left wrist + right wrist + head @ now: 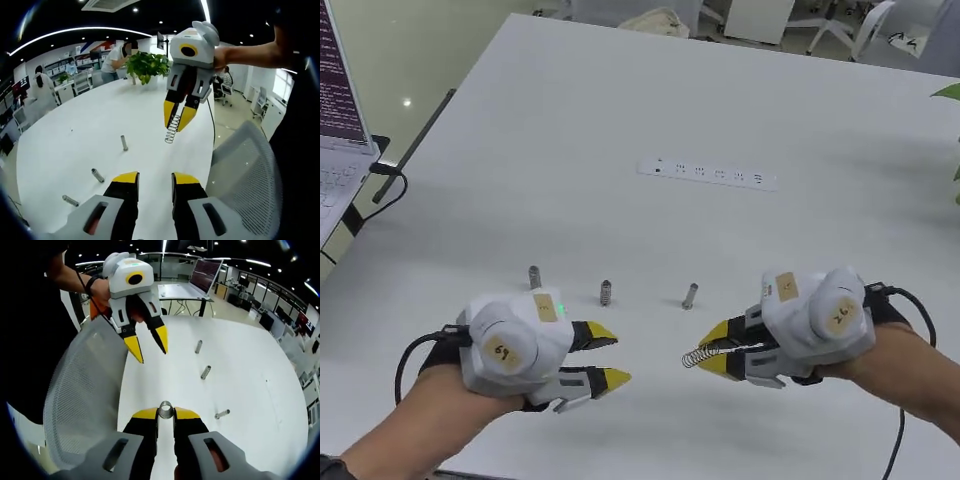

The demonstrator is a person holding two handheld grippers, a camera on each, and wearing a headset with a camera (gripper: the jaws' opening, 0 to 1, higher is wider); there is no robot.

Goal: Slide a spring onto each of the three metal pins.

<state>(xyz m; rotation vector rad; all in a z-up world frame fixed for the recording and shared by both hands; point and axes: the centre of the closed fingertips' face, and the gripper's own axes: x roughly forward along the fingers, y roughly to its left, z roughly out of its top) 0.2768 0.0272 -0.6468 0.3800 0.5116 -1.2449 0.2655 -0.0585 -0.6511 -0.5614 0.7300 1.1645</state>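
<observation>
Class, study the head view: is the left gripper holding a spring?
No, the left gripper is open with nothing between its jaws, while the spring sits in the right gripper.

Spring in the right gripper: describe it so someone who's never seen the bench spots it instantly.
On the white table, go past the power strip toward the person, to the right gripper. The spring is the thin wire coil poking out of its yellow-tipped jaws. Unlike the three metal pins nearby, it's clamped up off the table.
</observation>
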